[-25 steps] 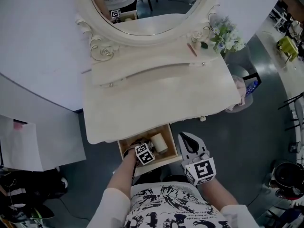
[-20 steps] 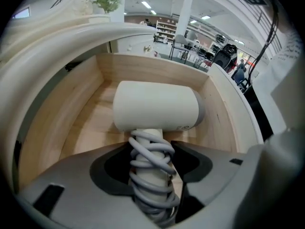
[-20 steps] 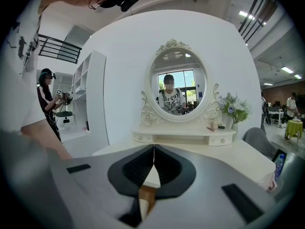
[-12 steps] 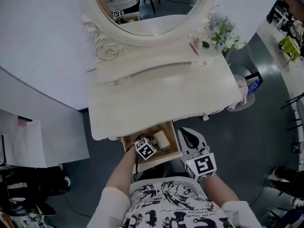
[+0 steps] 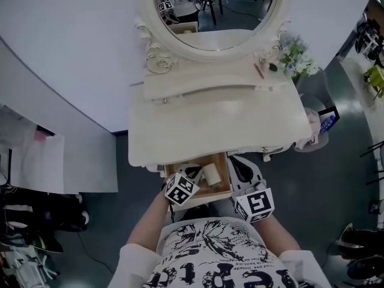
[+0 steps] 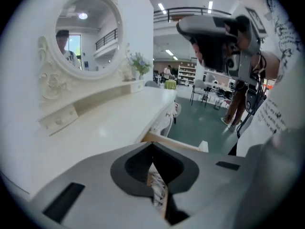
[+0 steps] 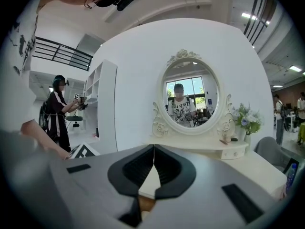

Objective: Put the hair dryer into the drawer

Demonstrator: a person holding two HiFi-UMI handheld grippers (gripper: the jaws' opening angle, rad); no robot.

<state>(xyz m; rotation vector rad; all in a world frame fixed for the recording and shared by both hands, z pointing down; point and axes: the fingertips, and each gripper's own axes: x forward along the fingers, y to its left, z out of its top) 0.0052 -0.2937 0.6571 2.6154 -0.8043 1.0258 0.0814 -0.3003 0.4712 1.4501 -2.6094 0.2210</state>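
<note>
The cream hair dryer (image 5: pixel 211 174) lies inside the open wooden drawer (image 5: pixel 223 192) under the front edge of the white dressing table (image 5: pixel 216 125). My left gripper (image 5: pixel 191 176) hangs above the drawer's left part, clear of the dryer, its jaws shut with nothing between them. In the left gripper view the shut left gripper (image 6: pixel 152 149) points across the table top, with the drawer's wooden edge (image 6: pixel 178 145) just beyond. My right gripper (image 5: pixel 237 163) is shut and empty beside the drawer's right side. In the right gripper view the right gripper (image 7: pixel 153 155) faces the mirror.
An oval mirror (image 5: pixel 216 8) stands at the table's back, with a flower vase (image 5: pixel 297 59) at its right corner. A bin (image 5: pixel 318 128) stands on the floor to the right, and a white cabinet (image 5: pixel 42 161) to the left. Another person (image 7: pixel 58 109) stands further off.
My left gripper has risen out of the drawer and drawn back toward me, leaving the hair dryer inside. The right gripper lifted slightly. The head view swung, so the table sits further right.
</note>
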